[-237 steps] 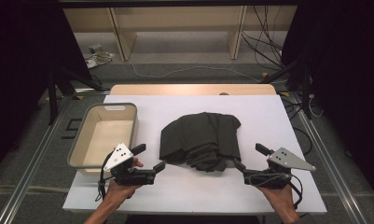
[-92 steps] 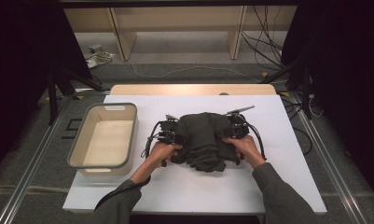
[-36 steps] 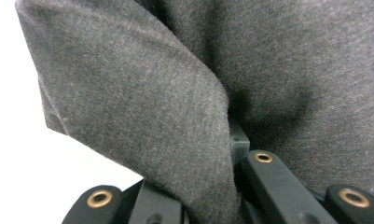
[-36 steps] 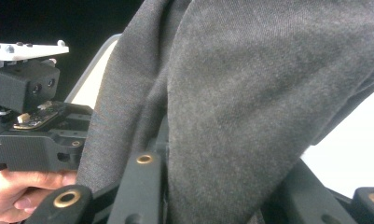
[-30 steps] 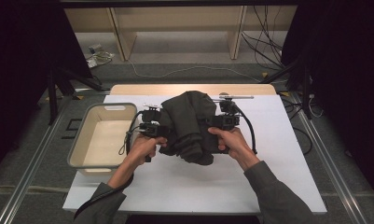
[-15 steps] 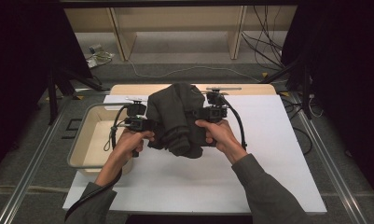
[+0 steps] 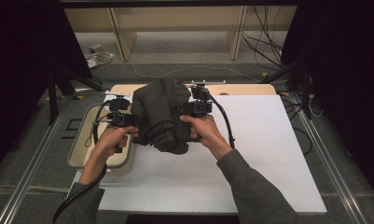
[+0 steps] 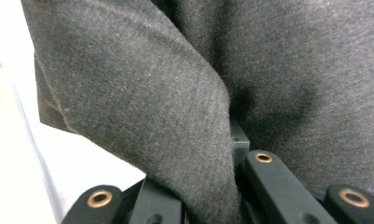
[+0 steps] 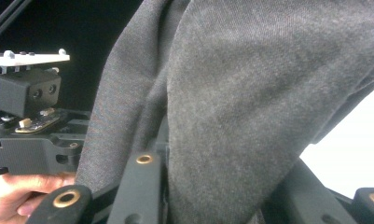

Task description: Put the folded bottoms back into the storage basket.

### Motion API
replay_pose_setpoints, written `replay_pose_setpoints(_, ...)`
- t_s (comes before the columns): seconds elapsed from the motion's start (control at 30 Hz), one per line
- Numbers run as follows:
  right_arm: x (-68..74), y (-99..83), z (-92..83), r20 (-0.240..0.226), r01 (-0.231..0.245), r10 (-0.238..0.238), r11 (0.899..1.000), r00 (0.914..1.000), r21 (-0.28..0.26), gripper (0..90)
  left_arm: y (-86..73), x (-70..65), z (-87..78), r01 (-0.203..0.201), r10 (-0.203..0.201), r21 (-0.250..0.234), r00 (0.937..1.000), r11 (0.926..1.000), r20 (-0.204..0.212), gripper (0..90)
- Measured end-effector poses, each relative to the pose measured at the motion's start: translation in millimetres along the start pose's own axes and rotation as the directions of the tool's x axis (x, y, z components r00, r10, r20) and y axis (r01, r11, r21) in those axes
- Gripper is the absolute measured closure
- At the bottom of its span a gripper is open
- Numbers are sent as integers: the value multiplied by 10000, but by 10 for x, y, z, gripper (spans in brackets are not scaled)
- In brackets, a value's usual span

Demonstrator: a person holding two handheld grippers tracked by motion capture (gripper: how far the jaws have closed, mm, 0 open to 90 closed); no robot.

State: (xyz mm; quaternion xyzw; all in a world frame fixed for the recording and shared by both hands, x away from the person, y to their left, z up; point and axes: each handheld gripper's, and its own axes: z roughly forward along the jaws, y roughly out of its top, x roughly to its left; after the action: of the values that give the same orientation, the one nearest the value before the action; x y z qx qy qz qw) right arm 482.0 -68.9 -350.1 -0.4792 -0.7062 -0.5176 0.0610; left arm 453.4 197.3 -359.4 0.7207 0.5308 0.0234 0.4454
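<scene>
In the high view both claws, left claw (image 7: 128,119) and right claw (image 7: 190,109), are gripping the dark garment (image 7: 160,114) near the surface's (image 7: 268,154) far left corner, seemingly carrying it to the empty-looking bin (image 7: 80,148) at the left edge; in the left gripper view the cloth (image 8: 212,93) is being pinched; in the right gripper view likewise (image 9: 231,102), so next is likely lowering and releasing.

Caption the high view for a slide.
Both claws, left and right, hold a dark grey garment beside a beige bin.

Even overhead light fell on the white surface (image 7: 268,140), which glared brightly, while the room at 3 and 9 o'clock stayed black. Shadows were soft. Both close views were slightly blurred, their backgrounds overexposed.
</scene>
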Motion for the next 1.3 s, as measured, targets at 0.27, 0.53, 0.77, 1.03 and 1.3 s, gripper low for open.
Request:
replay_pose_setpoints(0.27, 174, 44, 194, -145, -59, 59, 10000, 9999, -1, 683, 30, 157, -212, 34, -34, -28, 9998, 10000, -210, 812)
replay_pose_setpoints(0.53, 341, 79, 389, -279, -68, 69, 10000, 9996, 17, 683, 34, 293, -404, 60, -65, -109, 9989, 9999, -467, 812)
replay_pose_setpoints(0.77, 437, 91, 497, -375, -59, 62, 10000, 9993, 71, 683, 28, 375, -517, 115, -124, -159, 9984, 9998, -556, 812)
replay_pose_setpoints(1.03, 562, 104, 618, -393, 11, -7, 10000, 9992, 92, 682, 14, 479, -651, 196, -210, -212, 9973, 9996, -697, 812)
replay_pose_setpoints(1.3, 664, 107, 764, -448, -58, 65, 9999, 9990, 159, 682, -6, 589, -760, 338, -361, -266, 9954, 9991, -892, 812)
